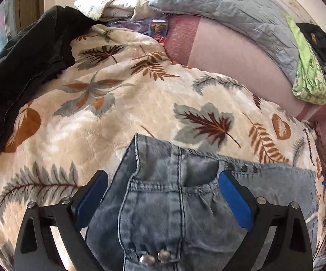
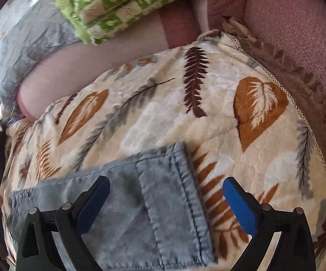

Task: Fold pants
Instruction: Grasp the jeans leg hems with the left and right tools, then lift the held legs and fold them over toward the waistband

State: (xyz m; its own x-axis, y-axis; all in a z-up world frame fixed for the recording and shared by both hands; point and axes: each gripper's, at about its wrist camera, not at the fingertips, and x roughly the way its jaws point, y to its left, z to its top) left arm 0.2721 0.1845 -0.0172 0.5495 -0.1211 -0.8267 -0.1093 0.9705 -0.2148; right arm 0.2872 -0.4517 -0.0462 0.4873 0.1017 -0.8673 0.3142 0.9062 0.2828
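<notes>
A: Start at the tongs. What are they doing?

B: The left tongs [image 1: 163, 194] stand spread wide over the waistband end of the pants [image 1: 174, 203], released, with the pads clear of the cloth on both sides. The snap buttons [image 1: 155, 258] sit just below, between the arms.

A: And the right?

B: The right tongs [image 2: 166, 199] are also released, wide apart, over the hem end of the pants [image 2: 163, 192]. The denim lies under the left pad and between the two; the right pad hangs over bare blanket. Nothing is gripped.

A: Why one pair at each end?

B: My guess is that each end needs its own hold, so the waist and the hem can be brought together in one fold.

A: Where do the pants lie?

B: Flat on the leaf-print blanket [image 1: 117, 103] that covers the bed, which gives a soft, broad surface to fold on. The far end of the right tongs shows at the edge of the left view, so the two are not far apart.

A: Anything around?

B: A black jacket [image 1: 22, 63] on the left, a grey quilted pillow [image 1: 230, 6] behind, and a green patterned cloth [image 2: 122, 4], all well apart from the denim.
</notes>
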